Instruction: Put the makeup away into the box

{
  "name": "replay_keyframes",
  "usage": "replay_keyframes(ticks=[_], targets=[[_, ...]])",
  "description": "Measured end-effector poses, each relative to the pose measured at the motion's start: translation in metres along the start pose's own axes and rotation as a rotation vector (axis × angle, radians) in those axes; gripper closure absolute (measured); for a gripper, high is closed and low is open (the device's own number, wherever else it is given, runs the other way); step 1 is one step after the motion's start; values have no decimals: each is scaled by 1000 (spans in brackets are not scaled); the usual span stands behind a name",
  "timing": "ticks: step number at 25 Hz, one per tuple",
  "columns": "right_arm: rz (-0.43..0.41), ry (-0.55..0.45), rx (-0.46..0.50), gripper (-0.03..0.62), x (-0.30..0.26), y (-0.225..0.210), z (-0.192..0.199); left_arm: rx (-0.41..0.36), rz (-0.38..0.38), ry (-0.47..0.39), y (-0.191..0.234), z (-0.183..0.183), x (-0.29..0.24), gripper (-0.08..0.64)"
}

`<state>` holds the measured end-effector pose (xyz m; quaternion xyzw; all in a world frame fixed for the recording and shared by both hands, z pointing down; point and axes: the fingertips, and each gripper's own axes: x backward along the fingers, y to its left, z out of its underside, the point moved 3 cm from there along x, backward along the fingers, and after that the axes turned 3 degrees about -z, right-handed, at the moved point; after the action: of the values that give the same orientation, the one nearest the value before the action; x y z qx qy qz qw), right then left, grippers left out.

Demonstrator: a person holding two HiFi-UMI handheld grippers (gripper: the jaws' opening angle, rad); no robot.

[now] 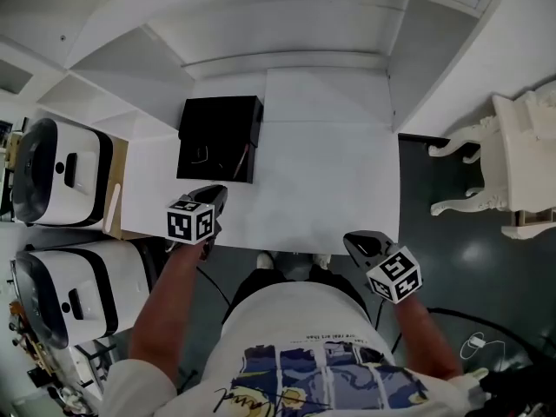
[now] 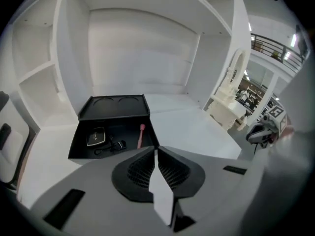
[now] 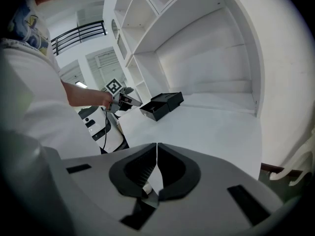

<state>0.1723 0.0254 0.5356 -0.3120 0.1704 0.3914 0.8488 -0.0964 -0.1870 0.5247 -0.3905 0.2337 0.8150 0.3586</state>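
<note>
A black box (image 1: 217, 137) stands open at the back left of the white table (image 1: 330, 189), its lid (image 2: 114, 106) tipped back. Inside lie a dark compact (image 2: 95, 137), a black eyelash curler (image 2: 110, 145) and a pink brush (image 2: 141, 134). My left gripper (image 1: 211, 195) hangs just in front of the box, above the table's near edge. Its jaws are shut with nothing between them (image 2: 156, 151). My right gripper (image 1: 358, 241) is at the table's front right corner, also shut and empty (image 3: 157, 145). The box (image 3: 161, 104) and the left gripper (image 3: 125, 101) show far off in the right gripper view.
White shelving (image 1: 287, 24) walls in the table at the back and sides. Two white machines (image 1: 61, 172) (image 1: 61, 289) stand left of the table. A white carved piece of furniture (image 1: 512, 163) stands on the dark floor to the right. A cable (image 1: 473, 341) lies on the floor.
</note>
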Motion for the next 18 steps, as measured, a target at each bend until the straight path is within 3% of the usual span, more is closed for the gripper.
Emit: replay_keyframes(ticks=[4,11,18], targets=[[-16,2,30,565,-9,20,-4,-5,101,-82,-30,10,34,543],[-3,2,77,565,-28,59,-16,-82,294,-166,-74,41,94,546],[14,-1,106,565,-58,132,-21,-154,419,-212,-80,87,156,546]])
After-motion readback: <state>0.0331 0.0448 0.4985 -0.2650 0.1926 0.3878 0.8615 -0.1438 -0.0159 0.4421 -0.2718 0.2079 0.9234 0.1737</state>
